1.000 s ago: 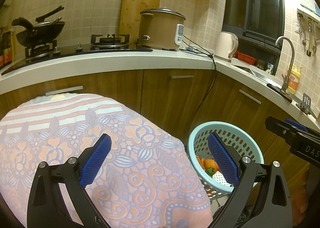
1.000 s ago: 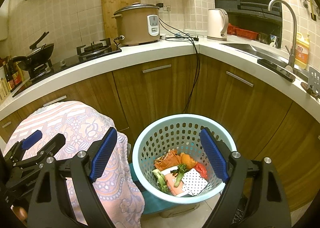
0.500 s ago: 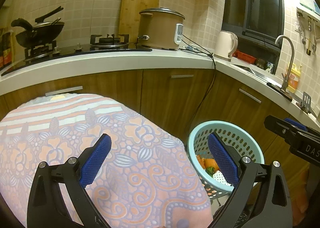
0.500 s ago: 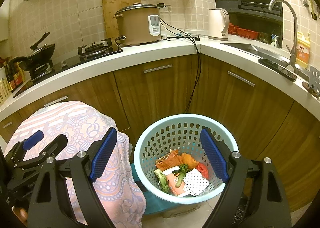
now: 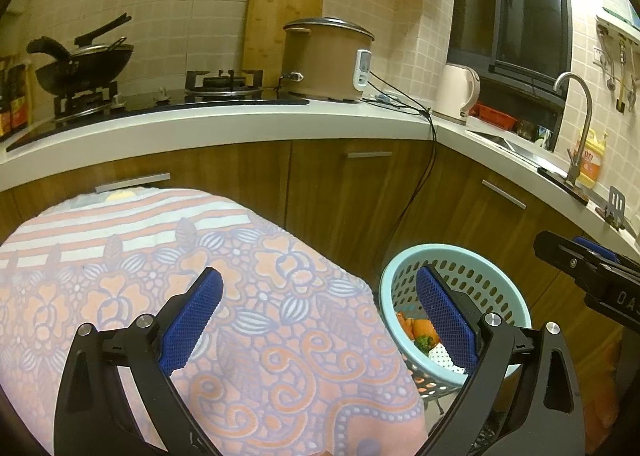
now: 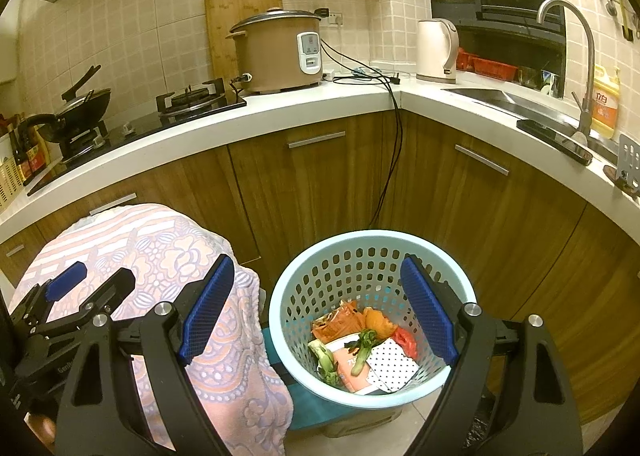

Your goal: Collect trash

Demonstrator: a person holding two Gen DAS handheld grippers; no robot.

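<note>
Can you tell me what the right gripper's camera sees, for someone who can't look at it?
The open, empty right gripper points down at a light blue basket on the floor, holding vegetable scraps and wrappers. A flowery pink cloth lies to its left, with wooden kitchen cabinets behind.

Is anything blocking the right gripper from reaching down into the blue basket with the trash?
Nothing visible does. The right gripper is open and empty above the basket, whose mouth is uncovered; the patterned cloth lies to its left, apart.

one basket [image 6: 280, 320], one kettle [image 6: 436, 50] — two grippers [image 6: 316, 316] [image 5: 318, 320]
</note>
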